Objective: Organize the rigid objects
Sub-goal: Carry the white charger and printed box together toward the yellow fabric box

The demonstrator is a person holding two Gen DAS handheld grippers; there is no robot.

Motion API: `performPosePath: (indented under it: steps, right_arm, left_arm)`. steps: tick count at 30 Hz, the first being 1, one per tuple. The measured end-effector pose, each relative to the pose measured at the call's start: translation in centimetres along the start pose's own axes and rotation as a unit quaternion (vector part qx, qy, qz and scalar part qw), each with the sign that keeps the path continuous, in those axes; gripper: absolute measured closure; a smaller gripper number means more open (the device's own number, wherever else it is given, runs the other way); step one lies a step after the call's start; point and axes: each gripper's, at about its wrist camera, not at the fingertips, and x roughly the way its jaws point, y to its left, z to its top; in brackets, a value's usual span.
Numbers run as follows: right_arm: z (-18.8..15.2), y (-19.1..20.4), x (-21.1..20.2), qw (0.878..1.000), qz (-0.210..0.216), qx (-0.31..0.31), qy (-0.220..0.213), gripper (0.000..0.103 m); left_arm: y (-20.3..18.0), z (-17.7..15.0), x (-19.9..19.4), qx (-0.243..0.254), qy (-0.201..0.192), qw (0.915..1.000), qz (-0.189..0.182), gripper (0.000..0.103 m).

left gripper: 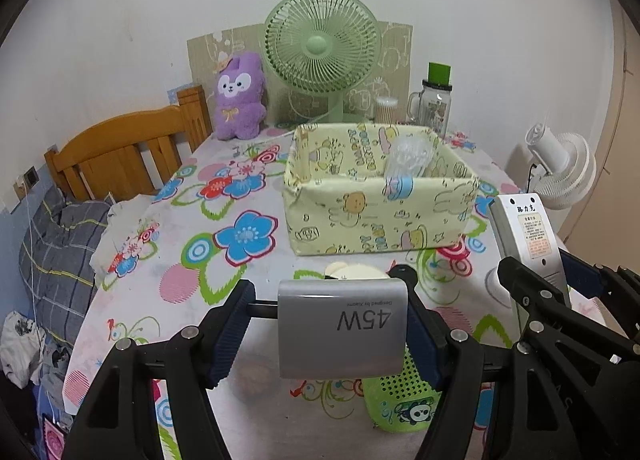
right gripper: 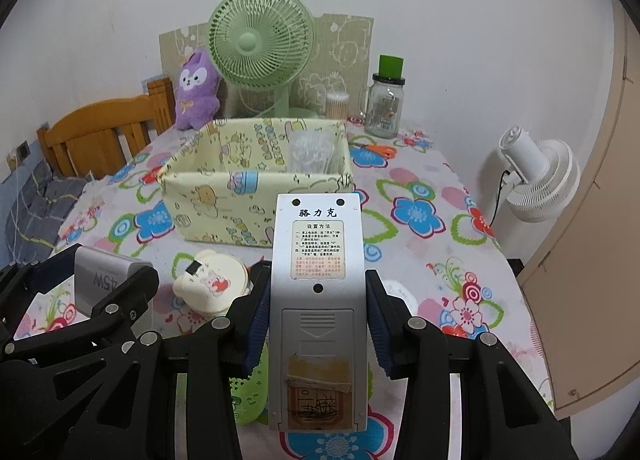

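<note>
Two tools were loaded. The left tool (left gripper: 326, 324) carried a silver 45W charger (left gripper: 342, 334), its right pad against the charger's side and a gap at the left pad. Beside it, the right tool (right gripper: 318, 324) clamped a white remote control (right gripper: 318, 300) between both pads. Ahead of both, on the flowered table (left gripper: 192, 292), stood a yellow fabric box (right gripper: 256, 196). Just before the tools lay a cream bear-shaped case (right gripper: 212, 284), and below them a green perforated case (left gripper: 404, 396).
</note>
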Motion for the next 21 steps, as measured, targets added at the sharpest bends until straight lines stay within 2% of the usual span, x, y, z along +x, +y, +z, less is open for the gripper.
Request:
performPosePath:
  steps: [21]
  right_arm:
    - [3.1,-0.3,-3.0,0.999,0.013,0.002,-0.031,0.056]
  left_arm:
    - [0.5,3.0,-2.3,-0.011,-0.032,0.9994,-0.008,0.03]
